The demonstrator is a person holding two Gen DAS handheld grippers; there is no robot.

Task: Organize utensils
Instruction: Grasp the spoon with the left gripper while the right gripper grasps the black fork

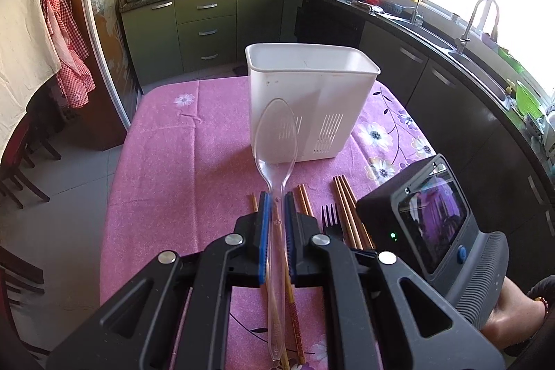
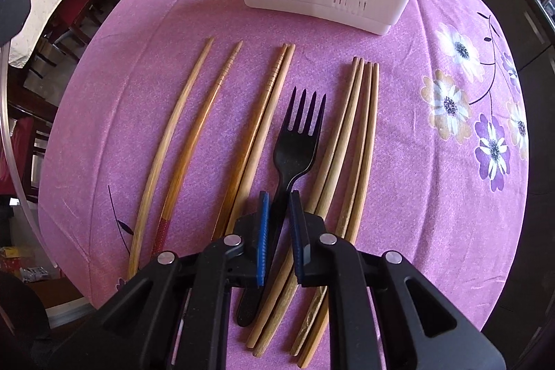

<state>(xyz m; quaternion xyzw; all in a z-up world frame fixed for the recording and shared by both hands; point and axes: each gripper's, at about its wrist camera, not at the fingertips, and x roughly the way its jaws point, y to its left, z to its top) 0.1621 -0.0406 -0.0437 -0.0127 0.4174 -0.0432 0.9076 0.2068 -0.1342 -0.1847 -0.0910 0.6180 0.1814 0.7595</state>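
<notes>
Pink floral cloth covers the table (image 1: 166,141), with a kitchen of green cabinets, a stove and a sink behind it. Toward the far edge of the table stands a white slotted utensil holder (image 1: 308,99), upright and open at the top. The left gripper (image 1: 275,200) has its jaws clamped on the handle of a clear plastic spoon (image 1: 275,141), held up off the cloth with the bowl pointing at the holder. Nearer the front edge lie wooden chopsticks (image 2: 194,134) in loose pairs and a group of 4, all pointing toward the holder. Between 2 of those groups lies a black plastic fork (image 2: 298,141), tines toward the holder. The right gripper (image 2: 279,196) points steeply down over it, its blue pads pinched on the fork's handle, which lies on the cloth.
</notes>
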